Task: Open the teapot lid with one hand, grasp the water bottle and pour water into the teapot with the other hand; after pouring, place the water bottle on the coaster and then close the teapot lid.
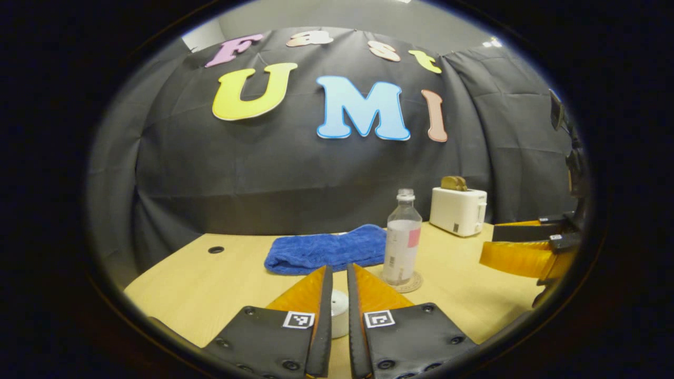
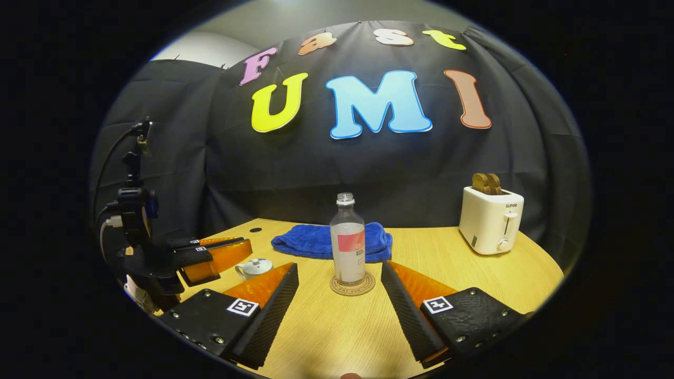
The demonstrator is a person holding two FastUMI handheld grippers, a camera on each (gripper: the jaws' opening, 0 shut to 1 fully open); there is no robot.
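The teapot [image 2: 254, 267] sits at the near left of the table [image 2: 447, 273] with its lid on, a small white pot low between my two tools. In the right gripper view my left gripper [image 2: 224, 256] hovers just over it, touching nothing. In the left gripper view the lid [image 1: 338, 305] peeks through the slim gap between the left gripper's [image 1: 337, 271] fingers, just beyond the tips and below them. Those fingers stand narrow, almost closed, and grip nothing. The bottle [image 2: 348, 243] stands upright on its coaster [image 2: 352, 285] near the table's middle, its cap off and water inside. It lies straight ahead of my right gripper [image 2: 339, 268], between the lines of the two fingers but a little past their tips. That gripper is spread wide and empty. I judge I am either at the very start, lid not yet lifted, or at the end with the bottle put back; I cannot tell which. If the start, the left fingers must part a little, drop around the knob and pinch it, while the right slides forward to take the bottle's body. Beyond the bottle lies a blue towel [image 2: 316, 239], and a toaster [image 2: 491, 218] stands far right
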